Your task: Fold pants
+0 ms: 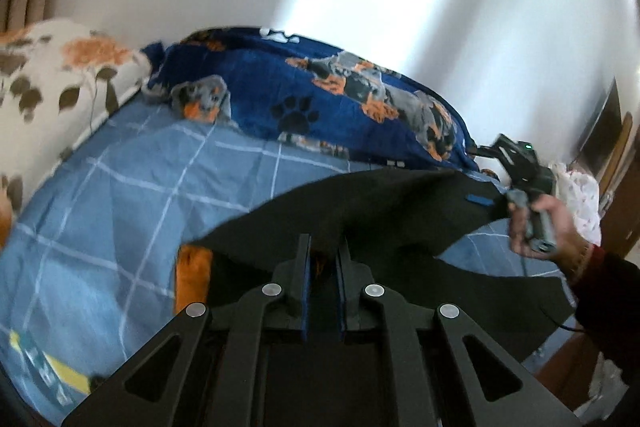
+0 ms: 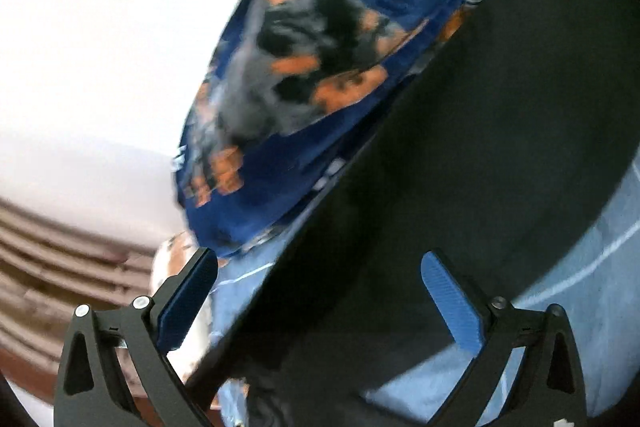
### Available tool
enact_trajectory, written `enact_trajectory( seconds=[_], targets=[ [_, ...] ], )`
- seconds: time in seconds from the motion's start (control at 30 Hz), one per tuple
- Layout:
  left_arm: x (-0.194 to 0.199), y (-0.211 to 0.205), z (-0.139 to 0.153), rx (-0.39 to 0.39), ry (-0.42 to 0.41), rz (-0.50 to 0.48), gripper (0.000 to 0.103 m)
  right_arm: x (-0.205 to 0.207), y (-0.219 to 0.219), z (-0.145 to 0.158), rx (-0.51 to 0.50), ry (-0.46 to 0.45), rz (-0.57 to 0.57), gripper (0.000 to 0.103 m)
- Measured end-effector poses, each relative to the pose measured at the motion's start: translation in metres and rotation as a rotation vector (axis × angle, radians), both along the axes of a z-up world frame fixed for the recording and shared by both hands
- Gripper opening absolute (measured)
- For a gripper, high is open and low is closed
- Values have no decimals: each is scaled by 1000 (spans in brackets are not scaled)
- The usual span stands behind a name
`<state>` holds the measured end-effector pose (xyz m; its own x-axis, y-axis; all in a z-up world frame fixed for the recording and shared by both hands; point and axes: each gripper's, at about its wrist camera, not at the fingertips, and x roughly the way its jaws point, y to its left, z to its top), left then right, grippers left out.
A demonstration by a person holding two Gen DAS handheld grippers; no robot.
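Pants (image 1: 360,211) held up, spread above the bed (image 1: 120,195).
Left gripper (image 1: 323,259) is clenched on the black cloth; right gripper (image 2: 320,291) has its fingers spread (cloth lies between them, ungripped). Better to keep the edge taut and lower it evenly.

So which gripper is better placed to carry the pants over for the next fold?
Left. The left gripper is shut on the black pants, lifting them off the bed. The right gripper is open, gripping nothing.
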<state>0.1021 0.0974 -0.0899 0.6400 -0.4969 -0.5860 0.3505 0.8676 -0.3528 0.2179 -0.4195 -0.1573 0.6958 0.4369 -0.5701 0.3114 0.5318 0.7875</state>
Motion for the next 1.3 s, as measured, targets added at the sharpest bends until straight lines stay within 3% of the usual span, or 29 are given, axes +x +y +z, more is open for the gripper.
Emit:
enact_trajectory(
  seconds=[0.1, 0.2, 0.23, 0.27, 0.4, 0.57, 0.83, 1.03, 1.3],
  targets=[
    [-7, 2, -6, -17, 39, 7, 11, 20, -3, -15, 10, 40, 32, 93],
    [-7, 3, -10, -8, 65, 19, 11, 30, -5, -31, 39, 78, 50, 43],
    [-5, 4, -11, -13, 79, 20, 11, 32, -5, -33, 13, 93, 63, 14],
    [-4, 6, -12, -18, 91, 25, 11, 27, -5, -33, -6, 93, 59, 10],
    [-4, 16, -14, -6, 119, 53, 12, -15, -1, -20, -32, 20, 51, 8],
    [-9, 32, -22, 31, 157, 79, 12, -104, 11, -7, -85, -36, 63, 7],
    [-28, 43, -38, 111, 203, 90, 13, -218, 39, -26, -74, 1, 46, 5],
    [-43, 52, -44, 128, 222, 91, 13, -261, 52, -46, -17, 47, 14, 5],
    [-50, 58, -53, 154, 242, 102, 13, -288, 71, -68, 7, 114, 28, 5]
  ],
)
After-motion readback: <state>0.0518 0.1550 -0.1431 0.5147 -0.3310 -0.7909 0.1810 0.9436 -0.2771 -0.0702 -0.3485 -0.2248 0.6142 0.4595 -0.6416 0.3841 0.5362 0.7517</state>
